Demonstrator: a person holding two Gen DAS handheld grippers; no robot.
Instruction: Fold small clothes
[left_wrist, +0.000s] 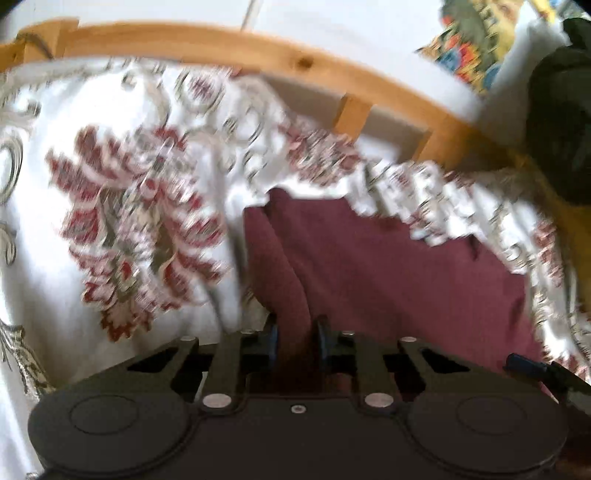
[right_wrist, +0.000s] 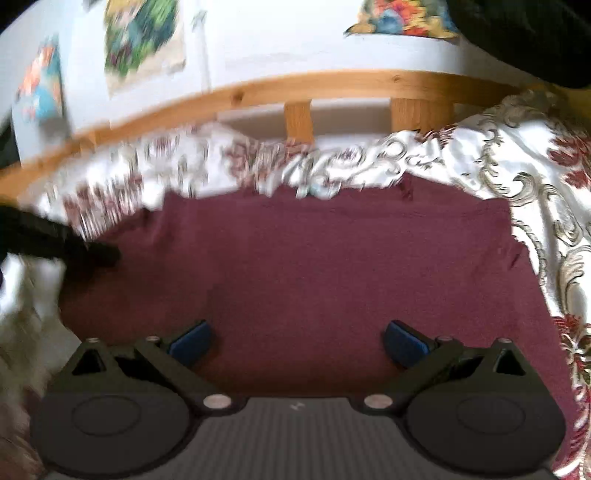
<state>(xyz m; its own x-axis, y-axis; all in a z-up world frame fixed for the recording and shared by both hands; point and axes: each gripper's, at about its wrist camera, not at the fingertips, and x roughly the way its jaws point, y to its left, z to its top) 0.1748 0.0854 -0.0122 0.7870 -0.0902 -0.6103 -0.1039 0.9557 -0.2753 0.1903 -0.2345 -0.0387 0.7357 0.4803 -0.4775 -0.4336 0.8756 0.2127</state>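
Left gripper pinches a raised fold of maroon garment; right gripper hovers spread above it.

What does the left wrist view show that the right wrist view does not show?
Only the left wrist view shows the left gripper with its jaws shut on a raised fold of the maroon garment. Only the right wrist view shows the right gripper with its jaws wide open above the flat garment, and pictures on the wall. Both show the floral bedspread and the wooden rail.
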